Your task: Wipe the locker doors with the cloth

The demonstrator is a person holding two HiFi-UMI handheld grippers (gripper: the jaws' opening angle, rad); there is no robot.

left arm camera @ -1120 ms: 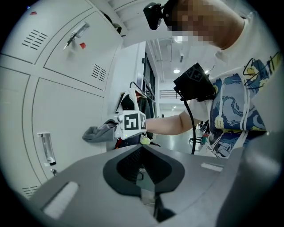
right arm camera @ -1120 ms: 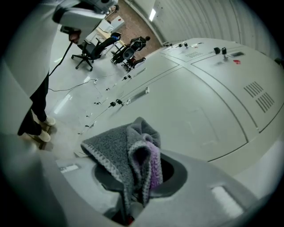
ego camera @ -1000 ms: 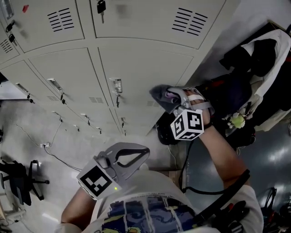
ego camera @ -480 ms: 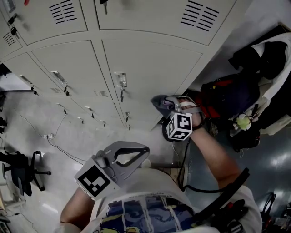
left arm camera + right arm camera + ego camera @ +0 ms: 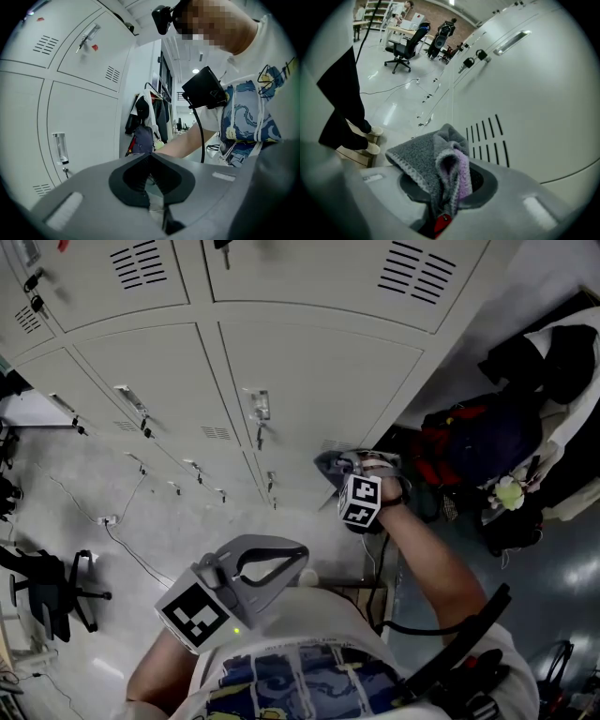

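Clamping the grey-and-purple cloth (image 5: 433, 161) in our right gripper (image 5: 447, 180), jaws closed tight on it, we are holding it at the lower locker door (image 5: 534, 93), just beside its vent slots (image 5: 490, 136). We are holding our left gripper (image 5: 150, 161) near our chest, jaws together, gripping nothing.

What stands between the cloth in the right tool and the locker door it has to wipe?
Nothing visible. The grey and lilac terry cloth, clamped in the right tool, sits right by the pale grey metal locker door near its vent slots; only bare panel lies ahead. Whether it touches cannot be told.
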